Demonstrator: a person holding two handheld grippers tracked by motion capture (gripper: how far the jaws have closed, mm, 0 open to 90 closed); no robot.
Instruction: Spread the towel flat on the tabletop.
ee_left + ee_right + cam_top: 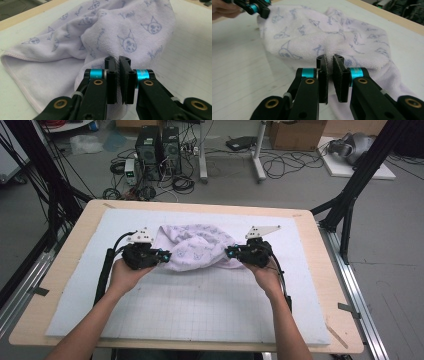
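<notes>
The towel [196, 247], pale lilac with small cat faces and lettering printed on it, lies bunched in a loose heap on the white gridded mat [200, 305] that covers the wooden table [60, 265], toward the far half of the mat and between the two hands. The left gripper [166, 255] is closed on the towel's left edge: in the left gripper view its jaws stand almost together with a fold of the cloth pinched between the pads, and the hemmed edge trails away to the left over the mat. The right gripper [229, 252] is closed on the towel's right edge in the same way, a thin fold of cloth caught between its pads in the right gripper view. The two grippers face each other across the heap, each held in a bare hand, and the cloth humps up between them.
</notes>
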